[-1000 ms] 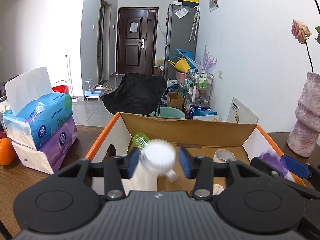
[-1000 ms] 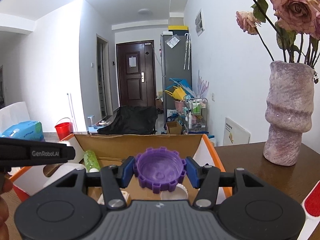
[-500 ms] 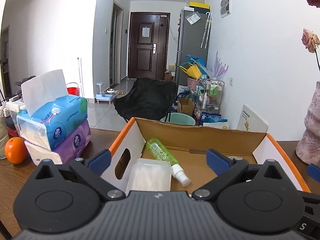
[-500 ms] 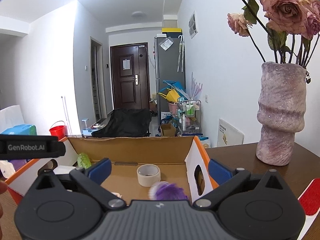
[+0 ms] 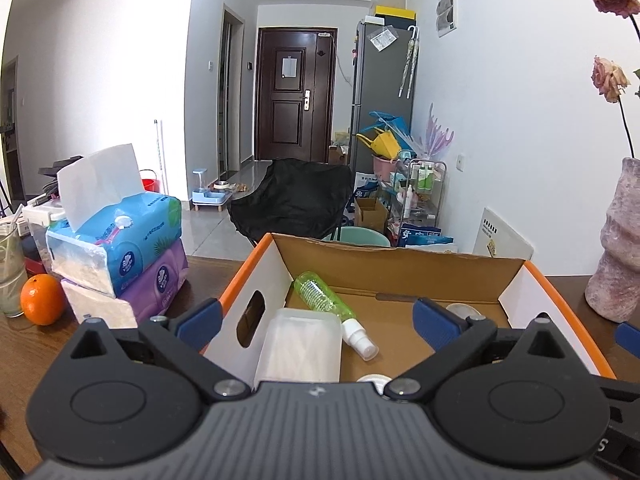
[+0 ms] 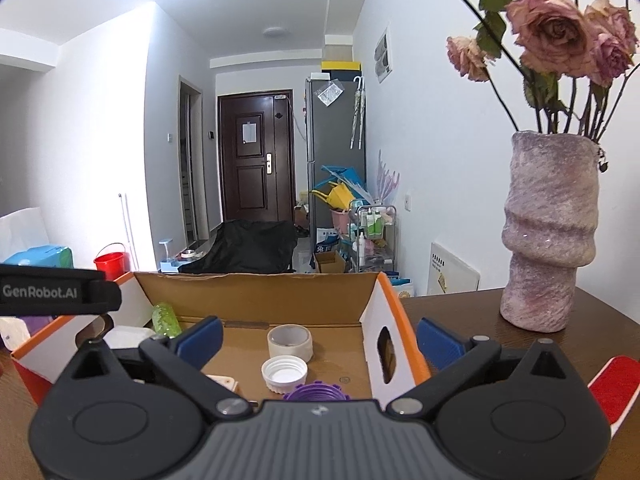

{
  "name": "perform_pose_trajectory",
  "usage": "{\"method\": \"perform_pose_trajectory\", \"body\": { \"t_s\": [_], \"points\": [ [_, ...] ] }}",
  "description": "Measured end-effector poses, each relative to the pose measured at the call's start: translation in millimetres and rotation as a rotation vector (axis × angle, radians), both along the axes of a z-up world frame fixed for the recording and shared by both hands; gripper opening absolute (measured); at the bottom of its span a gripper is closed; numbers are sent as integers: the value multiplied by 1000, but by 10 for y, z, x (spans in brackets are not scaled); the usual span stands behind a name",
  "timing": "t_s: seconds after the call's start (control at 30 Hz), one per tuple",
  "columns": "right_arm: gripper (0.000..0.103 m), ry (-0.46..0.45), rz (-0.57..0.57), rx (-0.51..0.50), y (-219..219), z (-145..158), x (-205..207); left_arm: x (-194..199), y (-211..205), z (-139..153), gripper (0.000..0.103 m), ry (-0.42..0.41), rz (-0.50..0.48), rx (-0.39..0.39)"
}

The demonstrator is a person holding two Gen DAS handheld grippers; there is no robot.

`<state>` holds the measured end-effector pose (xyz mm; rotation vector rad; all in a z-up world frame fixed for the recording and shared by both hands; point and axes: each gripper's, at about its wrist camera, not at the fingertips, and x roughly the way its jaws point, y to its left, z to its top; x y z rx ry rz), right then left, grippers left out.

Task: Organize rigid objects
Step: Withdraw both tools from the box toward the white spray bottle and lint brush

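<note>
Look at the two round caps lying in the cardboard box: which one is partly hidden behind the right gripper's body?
The purple cap: only its toothed rim shows above the gripper body, whereas the white cap behind it lies in full view.

My left gripper (image 5: 316,316) has a ribbed dark-grey body, two black arms with a round disc and a triangular cut-out each, silver screws at the pivots and blue pads (image 5: 199,315) at the tips. My right gripper (image 6: 318,342) is built the same, blue pads (image 6: 440,342) included. A black side bar reads "GenRobot.AI" in white
</note>
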<state>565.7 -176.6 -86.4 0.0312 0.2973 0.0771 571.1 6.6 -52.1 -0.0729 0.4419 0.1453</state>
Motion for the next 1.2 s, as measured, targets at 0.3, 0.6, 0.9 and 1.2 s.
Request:
{"method": "perform_pose_trajectory", "body": {
  "t_s": [0.3, 0.6, 0.9, 1.2],
  "points": [
    [103, -34, -24, -10, -106, 25, -298, -272, 20, -14, 103, 8, -6, 9],
    [103, -43, -22, -25, -197, 20, -680, -682, 31, -43, 103, 6, -9, 12],
    [103, -35, -34, -34, -290, -7, -1091, -1059, 69, -105, 103, 29, -7, 30],
    [103, -13, -45, -40, -363, -39, -1465, -1449, 176, -170, 103, 50, -2, 40]
  ]
}}
